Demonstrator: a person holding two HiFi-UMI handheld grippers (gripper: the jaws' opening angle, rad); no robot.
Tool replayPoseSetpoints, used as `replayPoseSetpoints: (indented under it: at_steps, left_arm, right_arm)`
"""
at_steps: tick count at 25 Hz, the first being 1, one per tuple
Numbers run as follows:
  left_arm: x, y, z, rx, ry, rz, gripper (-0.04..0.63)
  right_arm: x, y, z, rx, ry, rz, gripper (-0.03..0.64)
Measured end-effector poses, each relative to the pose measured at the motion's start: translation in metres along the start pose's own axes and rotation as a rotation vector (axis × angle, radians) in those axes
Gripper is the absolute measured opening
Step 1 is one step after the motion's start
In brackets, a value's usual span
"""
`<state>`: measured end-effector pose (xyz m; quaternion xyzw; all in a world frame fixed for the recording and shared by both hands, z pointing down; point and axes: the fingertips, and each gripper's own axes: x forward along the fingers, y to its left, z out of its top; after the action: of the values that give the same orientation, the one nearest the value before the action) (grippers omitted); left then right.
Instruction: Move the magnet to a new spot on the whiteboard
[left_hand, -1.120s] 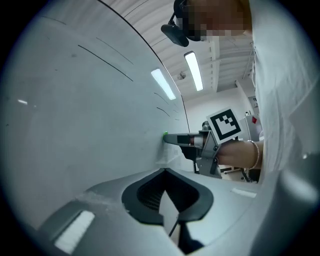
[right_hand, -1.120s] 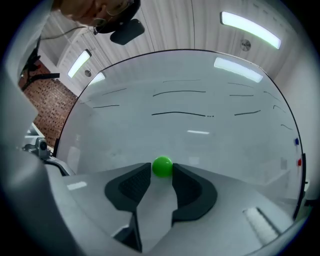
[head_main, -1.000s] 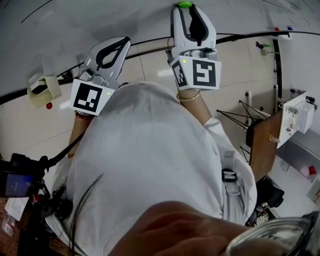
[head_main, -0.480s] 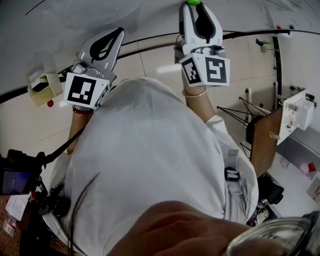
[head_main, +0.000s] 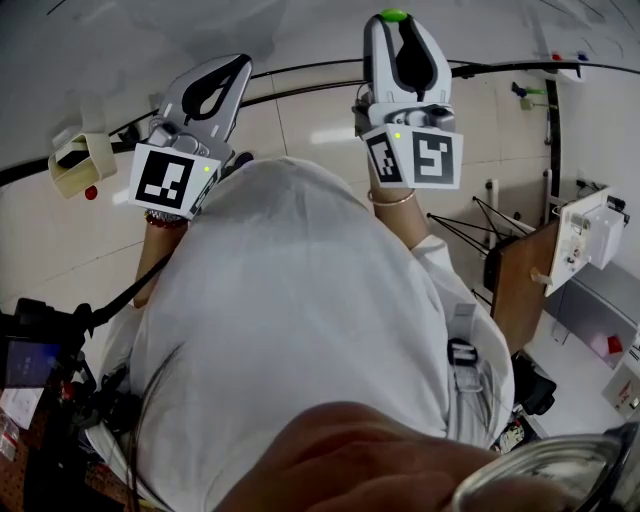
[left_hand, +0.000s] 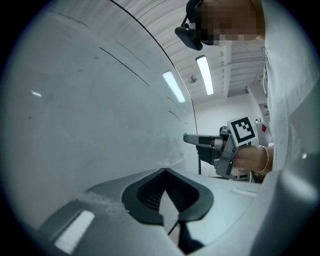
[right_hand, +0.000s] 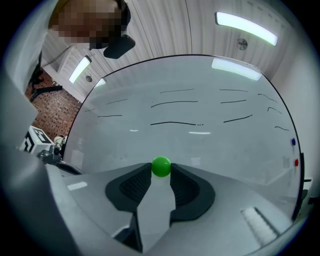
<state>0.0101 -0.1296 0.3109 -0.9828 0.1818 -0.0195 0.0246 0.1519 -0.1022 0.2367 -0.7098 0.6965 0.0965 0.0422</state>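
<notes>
Two tools (head_main: 232, 68) (head_main: 395, 30), one green magnet (right_hand: 161, 166), one whiteboard (right_hand: 200, 100)

I get bright ceiling strip lights (right_hand: 246, 28), glare streaks on the whiteboard (right_hand: 200, 100), dark warped fisheye edges, dimmer head view.

the whiteboard (right_hand: 200, 95) stands upright, white and glossy, with ceiling lights reflected in it. short black pen strokes (right_hand: 172, 123) run across its upper half in loose rows. a green magnet (right_hand: 161, 166) sits low at its middle (whether it touches the surface cannot be told). near the right edge a blue magnet (right_hand: 293, 142) sits just above a red magnet (right_hand: 296, 162). a pale open box (head_main: 75, 163) hangs at the black frame (head_main: 300, 72).
</notes>
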Motion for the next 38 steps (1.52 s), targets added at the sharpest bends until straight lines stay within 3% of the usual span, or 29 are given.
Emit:
replayPoseSetpoints:
  at_steps: [7, 10, 12, 14, 15, 17, 19, 21, 27, 30, 34, 38]
  left_arm:
    - [-0.010, 0.032, -0.016, -0.074, 0.051, 0.140, 0.006]
    - [-0.026, 0.047, -0.010, -0.178, -0.047, 0.163, 0.006]
    - [-0.045, 0.067, -0.008, -0.216, -0.102, 0.238, 0.006]
    - [-0.058, 0.079, -0.017, -0.244, -0.098, 0.319, 0.006]
    - [-0.059, 0.075, -0.024, -0.273, -0.088, 0.322, 0.006]
    - [-0.051, 0.057, -0.033, -0.315, -0.065, 0.254, 0.006]
    - [-0.043, 0.049, -0.033, -0.269, -0.047, 0.185, 0.006]
    - [-0.041, 0.053, -0.026, -0.208, -0.050, 0.156, 0.006]
    - [-0.029, 0.033, -0.019, -0.238, -0.085, 0.072, 0.006]
    - [-0.020, 0.016, -0.011, -0.199, -0.090, 0.018, 0.006]
    - [-0.018, 0.010, -0.013, -0.023, -0.045, 0.029, 0.006]
    - [-0.022, 0.010, -0.024, -0.091, -0.016, 0.036, 0.006]
  right_arm:
    - [0.021, 0.012, -0.011, 0.033, 0.020, 0.068, 0.123]
    - [0.033, 0.019, -0.020, 0.065, 0.040, 0.112, 0.123]
    - [0.042, 0.030, -0.026, 0.062, 0.046, 0.150, 0.123]
    - [0.047, 0.035, -0.032, 0.078, 0.041, 0.184, 0.123]
    - [0.047, 0.034, -0.035, 0.091, 0.035, 0.194, 0.123]
    - [0.052, 0.029, -0.039, 0.115, 0.014, 0.193, 0.123]
    - [0.062, 0.028, -0.038, 0.128, -0.013, 0.176, 0.123]
    - [0.067, 0.030, -0.034, 0.129, -0.034, 0.165, 0.123]
    - [0.029, 0.014, -0.004, 0.093, -0.065, 0.084, 0.123]
    - [0.017, 0.000, 0.005, 0.090, -0.072, 0.041, 0.123]
    - [0.007, -0.010, 0.009, 0.112, -0.095, 0.006, 0.123]
    - [-0.001, -0.002, 0.016, 0.105, -0.072, 0.030, 0.123]
